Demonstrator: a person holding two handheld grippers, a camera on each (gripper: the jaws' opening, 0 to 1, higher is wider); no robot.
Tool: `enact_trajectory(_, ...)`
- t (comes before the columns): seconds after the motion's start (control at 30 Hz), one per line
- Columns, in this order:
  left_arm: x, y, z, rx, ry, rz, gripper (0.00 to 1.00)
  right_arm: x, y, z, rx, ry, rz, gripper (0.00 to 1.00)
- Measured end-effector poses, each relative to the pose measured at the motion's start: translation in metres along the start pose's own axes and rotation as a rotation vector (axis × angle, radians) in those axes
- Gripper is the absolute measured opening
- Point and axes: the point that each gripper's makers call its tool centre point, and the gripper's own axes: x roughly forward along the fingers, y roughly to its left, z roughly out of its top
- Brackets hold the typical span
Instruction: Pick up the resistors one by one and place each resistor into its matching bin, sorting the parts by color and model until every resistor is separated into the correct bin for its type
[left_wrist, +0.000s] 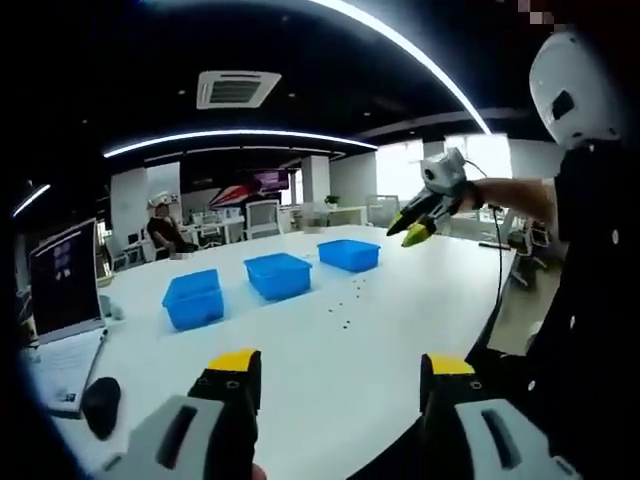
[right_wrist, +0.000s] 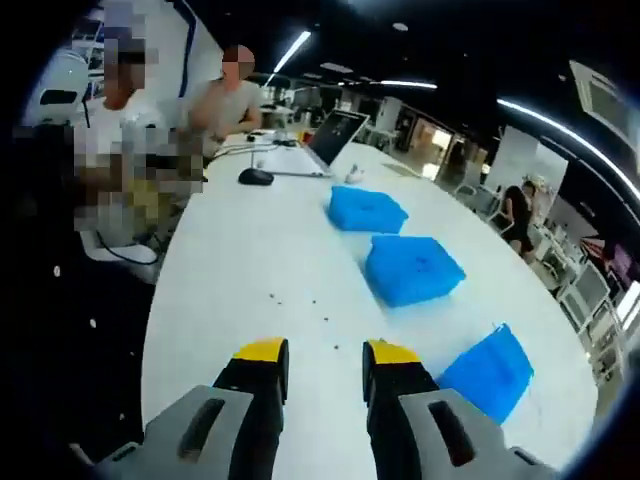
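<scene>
Left hand-held gripper (left_wrist: 343, 368), jaws spread and empty, above the white worktop (left_wrist: 400, 300). Right hand-held gripper (right_wrist: 325, 352), jaws parted and empty, raised in air. Small dark resistors (left_wrist: 347, 303) lie scattered on the worktop, beside three blue bins (left_wrist: 278, 275).

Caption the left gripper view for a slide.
Open left gripper faces three blue bins and scattered resistors on a white table.

Tiny dark resistors (left_wrist: 345, 305) scattered on white table beside three blue bins (left_wrist: 278, 275).
</scene>
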Motion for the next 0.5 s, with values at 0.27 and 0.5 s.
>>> enact_trajectory(0.27,0.002,-0.004,-0.003,-0.019,0.011,-0.011,0.65,0.026,-0.005,-0.007,-0.15,0.119,0.105,0.31)
enact_trajectory(0.5,0.005,-0.007,-0.004,-0.027,0.015,-0.015,0.65,0.059,0.006,-0.021,-0.35,0.234,0.246,0.28)
